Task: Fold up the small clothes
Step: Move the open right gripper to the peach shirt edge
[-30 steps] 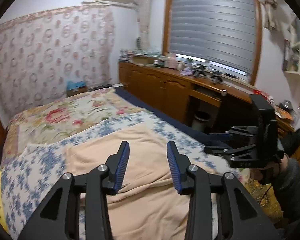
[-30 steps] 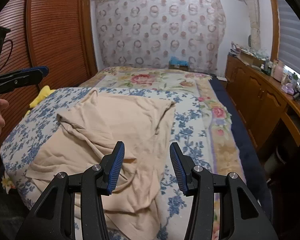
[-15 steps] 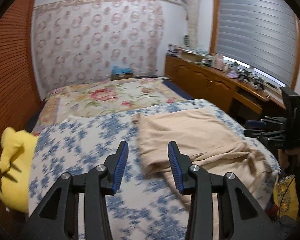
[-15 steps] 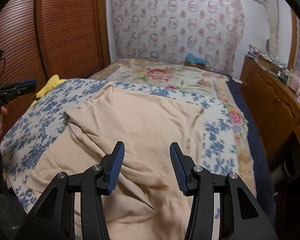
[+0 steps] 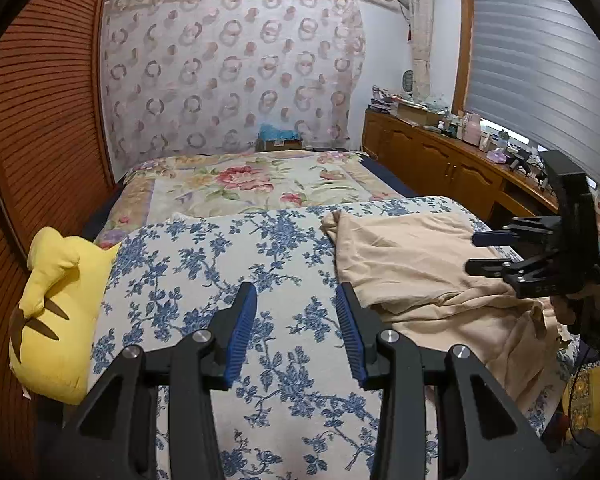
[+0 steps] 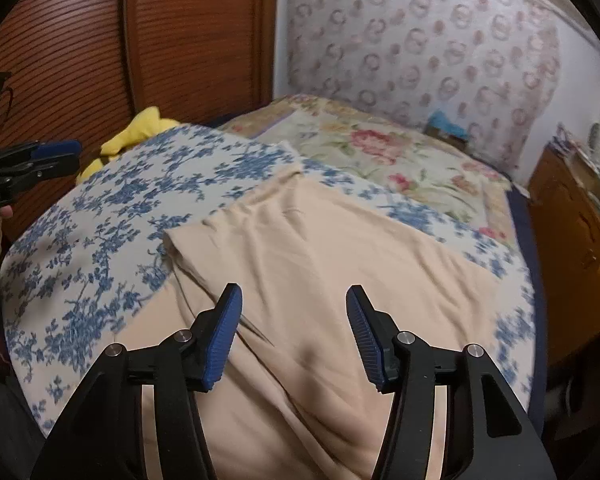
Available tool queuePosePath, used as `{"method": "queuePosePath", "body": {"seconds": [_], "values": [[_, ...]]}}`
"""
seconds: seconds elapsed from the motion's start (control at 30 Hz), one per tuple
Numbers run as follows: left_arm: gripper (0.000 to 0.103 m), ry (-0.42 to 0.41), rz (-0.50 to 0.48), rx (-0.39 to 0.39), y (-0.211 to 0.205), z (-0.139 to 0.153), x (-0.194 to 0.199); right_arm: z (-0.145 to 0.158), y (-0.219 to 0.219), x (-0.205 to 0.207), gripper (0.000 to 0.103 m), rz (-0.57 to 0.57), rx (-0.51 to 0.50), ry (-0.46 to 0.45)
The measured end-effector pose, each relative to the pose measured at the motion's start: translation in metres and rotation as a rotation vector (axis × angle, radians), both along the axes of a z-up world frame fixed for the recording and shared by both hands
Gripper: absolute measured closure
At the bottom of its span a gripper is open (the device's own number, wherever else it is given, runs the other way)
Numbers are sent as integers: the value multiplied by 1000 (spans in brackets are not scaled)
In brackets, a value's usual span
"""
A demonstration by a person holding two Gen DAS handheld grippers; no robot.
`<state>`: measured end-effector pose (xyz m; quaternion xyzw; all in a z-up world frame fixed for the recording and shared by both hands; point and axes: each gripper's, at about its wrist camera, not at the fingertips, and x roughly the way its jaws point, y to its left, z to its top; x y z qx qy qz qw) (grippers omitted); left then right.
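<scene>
The beige garment (image 6: 340,264) is lying rumpled on the bed (image 5: 204,288), on the blue-flowered cover, nearer the window side; a raised fold is running along its left edge, so it is not yet flat enough to fold. The right hand-held gripper (image 6: 294,332) is hovering over the cloth, its jaws opening with nothing pinched, presumably preparing a grasp; the left hand-held gripper (image 5: 296,328) is standing part open and empty over bare cover beside the garment's edge, likely lining up for that side.
</scene>
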<state>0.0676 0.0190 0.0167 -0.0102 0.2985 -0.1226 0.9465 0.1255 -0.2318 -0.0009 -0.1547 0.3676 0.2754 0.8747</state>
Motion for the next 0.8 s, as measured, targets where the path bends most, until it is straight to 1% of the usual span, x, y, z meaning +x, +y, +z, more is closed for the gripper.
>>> {"method": "queuePosePath", "body": {"seconds": [0.13, 0.23, 0.5, 0.67, 0.8], "values": [[64, 11, 9, -1, 6, -6, 0, -10, 23, 16, 47, 38, 15, 52], [64, 16, 11, -9, 9, -9, 1, -16, 41, 23, 47, 59, 8, 70], [64, 32, 17, -23, 16, -20, -1, -34, 89, 26, 47, 151, -22, 137], [64, 45, 9, -29, 15, -26, -2, -44, 108, 24, 47, 191, -41, 162], [64, 54, 1, -27, 12, -29, -1, -55, 116, 27, 47, 190, -74, 181]]}}
